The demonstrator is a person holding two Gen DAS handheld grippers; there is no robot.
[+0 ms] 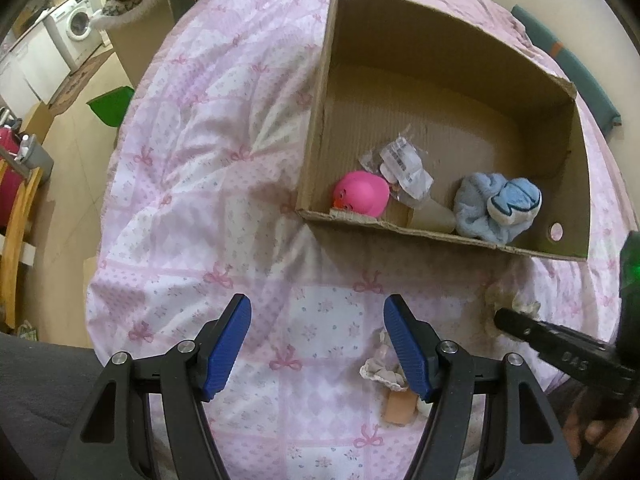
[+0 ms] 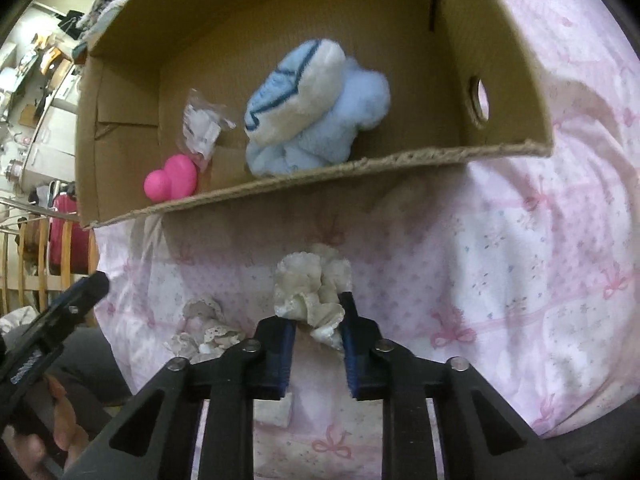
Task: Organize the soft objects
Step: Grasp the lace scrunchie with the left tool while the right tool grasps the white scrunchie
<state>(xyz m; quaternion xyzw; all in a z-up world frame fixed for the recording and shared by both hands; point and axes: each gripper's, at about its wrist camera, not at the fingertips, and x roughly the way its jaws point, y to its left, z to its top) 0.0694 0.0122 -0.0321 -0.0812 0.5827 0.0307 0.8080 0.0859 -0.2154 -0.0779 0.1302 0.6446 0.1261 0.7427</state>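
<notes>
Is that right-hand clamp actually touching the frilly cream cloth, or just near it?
Touching. In the right wrist view, the right gripper has both blue fingers pressed against the sides of the cream lace cloth, which bunches up between them with no gap showing.

Both wrist views face the cardboard box [image 1: 440, 128]; right sits nearer.

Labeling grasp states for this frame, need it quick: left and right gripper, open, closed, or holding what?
Left gripper: open, holding nothing.
Right gripper: closed on the cream lace scrunchie.
</notes>
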